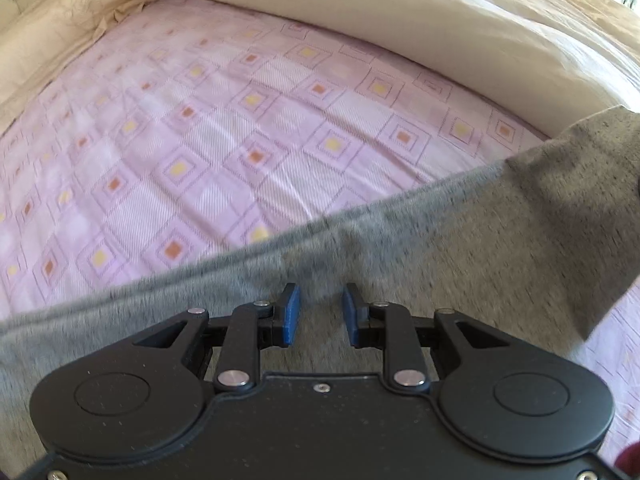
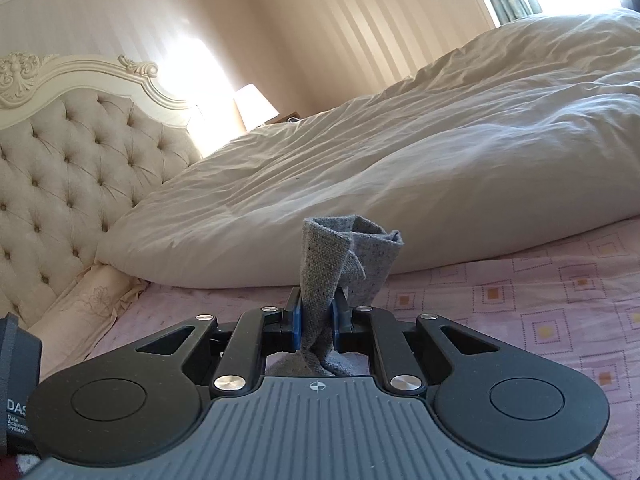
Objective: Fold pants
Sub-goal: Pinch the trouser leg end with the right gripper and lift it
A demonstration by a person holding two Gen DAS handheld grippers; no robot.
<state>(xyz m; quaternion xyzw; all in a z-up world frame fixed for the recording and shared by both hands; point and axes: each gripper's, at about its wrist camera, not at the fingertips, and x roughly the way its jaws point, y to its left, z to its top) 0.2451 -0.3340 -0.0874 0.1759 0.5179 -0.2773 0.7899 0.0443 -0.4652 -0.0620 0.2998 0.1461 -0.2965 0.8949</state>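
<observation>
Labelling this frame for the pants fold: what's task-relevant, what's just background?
In play:
grey pants
right gripper, shut on a bunched part of the pants
left gripper, jaws apart over the pants
pink sheet, the surface under the pants

Background:
duvet
tufted headboard
lamp
bolster

The grey pants [image 1: 440, 240] are running off the left wrist view's left and right edges, their upper hem blurring. The left tongs [image 1: 320, 314] are hiding cloth beneath their body. In the right wrist view, a black device [image 2: 16, 384] is being cut off at lower left, its lettering incomplete.
</observation>
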